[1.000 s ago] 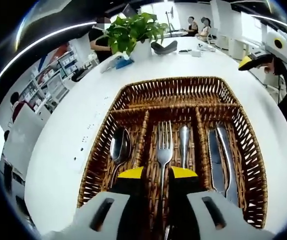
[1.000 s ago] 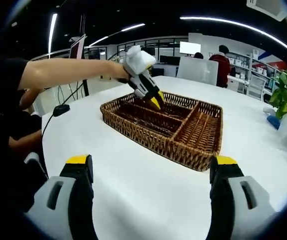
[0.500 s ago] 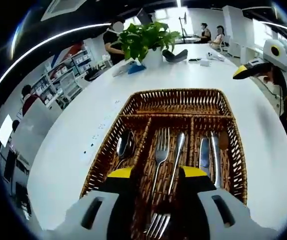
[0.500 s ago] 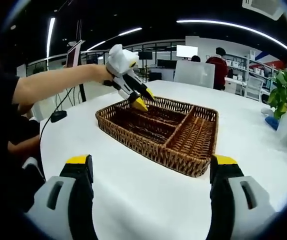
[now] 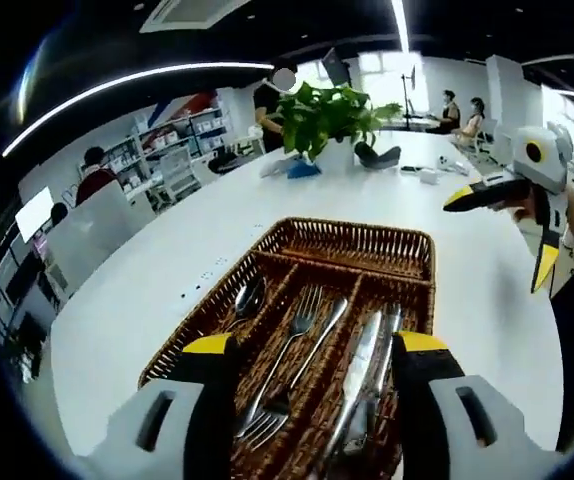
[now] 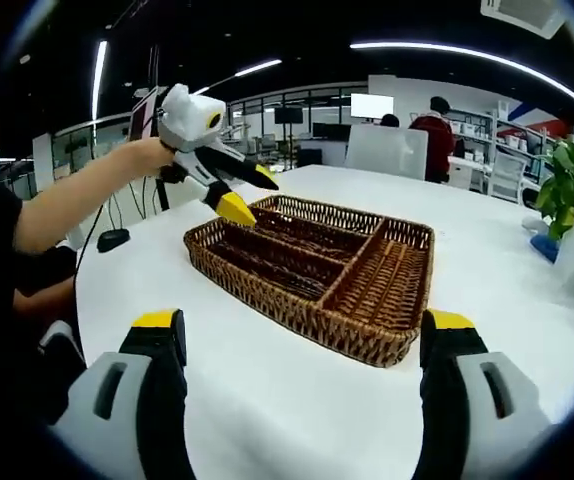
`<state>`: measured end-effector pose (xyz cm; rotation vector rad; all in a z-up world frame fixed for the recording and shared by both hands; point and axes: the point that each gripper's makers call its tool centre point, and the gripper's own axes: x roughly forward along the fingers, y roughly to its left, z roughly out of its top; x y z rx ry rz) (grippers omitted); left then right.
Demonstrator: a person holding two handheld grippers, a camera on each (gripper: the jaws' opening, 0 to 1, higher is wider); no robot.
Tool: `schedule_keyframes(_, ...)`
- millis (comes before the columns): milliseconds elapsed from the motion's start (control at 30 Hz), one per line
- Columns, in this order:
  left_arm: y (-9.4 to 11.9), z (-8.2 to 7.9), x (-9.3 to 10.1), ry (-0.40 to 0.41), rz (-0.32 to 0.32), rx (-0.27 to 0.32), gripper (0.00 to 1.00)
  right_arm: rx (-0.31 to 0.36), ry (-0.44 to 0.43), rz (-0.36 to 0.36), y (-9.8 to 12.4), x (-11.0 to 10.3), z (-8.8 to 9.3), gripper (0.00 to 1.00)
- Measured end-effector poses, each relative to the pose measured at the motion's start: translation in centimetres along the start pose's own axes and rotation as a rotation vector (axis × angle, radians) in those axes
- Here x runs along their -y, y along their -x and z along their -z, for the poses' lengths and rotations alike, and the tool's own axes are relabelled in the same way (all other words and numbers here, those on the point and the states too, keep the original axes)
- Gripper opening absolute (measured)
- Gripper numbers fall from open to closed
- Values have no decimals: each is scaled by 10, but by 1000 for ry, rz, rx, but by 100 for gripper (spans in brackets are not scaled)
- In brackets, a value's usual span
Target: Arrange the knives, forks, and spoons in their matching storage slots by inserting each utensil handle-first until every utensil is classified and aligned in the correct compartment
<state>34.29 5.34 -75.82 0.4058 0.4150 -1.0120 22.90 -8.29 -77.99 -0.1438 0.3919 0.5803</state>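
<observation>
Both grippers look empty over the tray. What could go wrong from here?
1. A fork and a long utensil lie crossed in the wicker tray's middle slot, over a second fork. Grabbing one may drag the others.
2. The knives lie slanted and overlapped, so a pinch could lift both.
3. The left gripper hangs open just above the tray and the right gripper is open at its near edge: a careless move may knock the tray.

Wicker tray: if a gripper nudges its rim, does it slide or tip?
The wicker tray looks low and wide, flat on the smooth white table, so it would likely slide, not tip. Woven walls probably flex slightly. The metal cutlery inside likely adds weight.
</observation>
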Motion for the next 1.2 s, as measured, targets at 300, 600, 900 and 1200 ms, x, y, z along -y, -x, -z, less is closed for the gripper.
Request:
schedule_keyframes(300, 40, -1, 24, 38, -112, 96, 76, 1, -5, 5, -2, 4, -2, 100)
schedule_keyframes(600, 72, 15, 45, 136, -221, 157, 92, 12, -11, -1, -1, 4, -5, 100)
schedule_keyframes(900, 85, 53, 56, 282, -354, 165, 99, 13, -29, 12, 2, 7, -2, 100)
schedule_keyframes(1200, 90, 63, 75, 362, -384, 162, 99, 20, -19, 15, 7, 4, -2, 100)
